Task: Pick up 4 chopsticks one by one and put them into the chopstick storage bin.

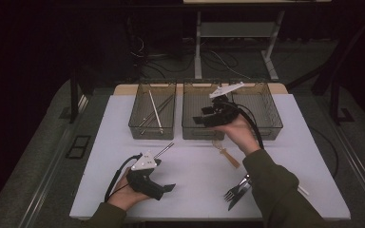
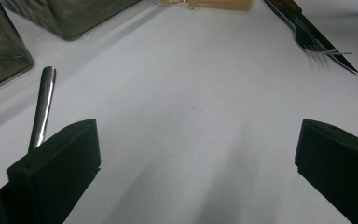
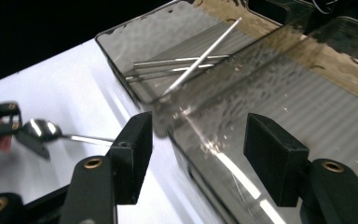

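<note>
While the left hand (image 1: 123, 190) rests low on the near-left part of the white bench (image 1: 190, 175), its left tongs (image 2: 196, 154) lie level with jaws wide apart and nothing between them, a spoon (image 1: 163, 151) lying just beside them. The right forearm reaches forward, the right tongs (image 3: 196, 154) held raised over the middle one of 3 mesh baskets (image 1: 197, 128), jaws apart and empty. A fork (image 1: 235, 189) and knife (image 2: 335, 56) lie near the bench's front edge.
</note>
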